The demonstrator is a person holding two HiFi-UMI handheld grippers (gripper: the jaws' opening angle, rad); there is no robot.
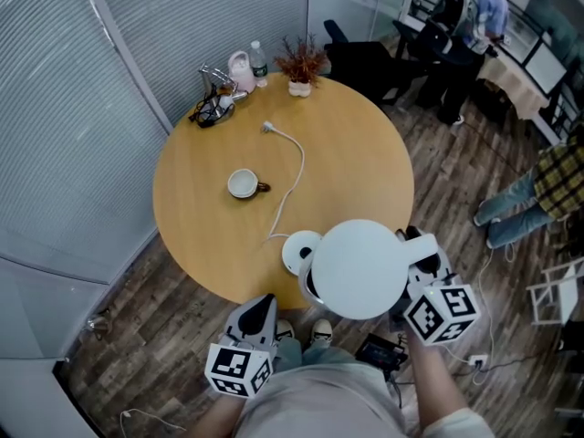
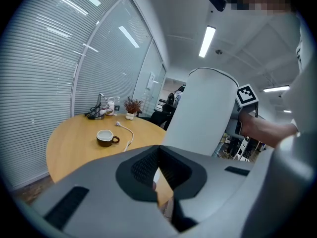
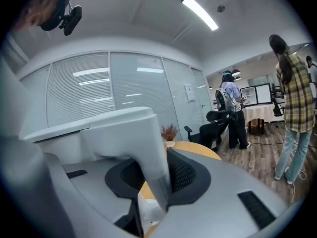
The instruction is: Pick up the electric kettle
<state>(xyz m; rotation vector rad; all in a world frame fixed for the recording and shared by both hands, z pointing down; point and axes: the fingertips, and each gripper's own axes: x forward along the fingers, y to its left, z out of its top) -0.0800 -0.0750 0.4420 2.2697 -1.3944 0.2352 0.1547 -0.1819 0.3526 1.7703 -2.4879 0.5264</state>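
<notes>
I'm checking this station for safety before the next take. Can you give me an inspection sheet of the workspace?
Surface: round wooden table, no spills seen.
Job's things: white electric kettle held off its base, which sits at the table's near edge.
Clutter: cup mid-table; potted plant, bottle, pink item and dark tangle at the far edge.
Grippers: right gripper shut on the kettle's handle; left gripper shut, empty, beside the kettle.
Cables: white cord runs from the base to a plug lying loose on the table.
Surroundings: blinds at left; office chair and standing people beyond the table.
</notes>
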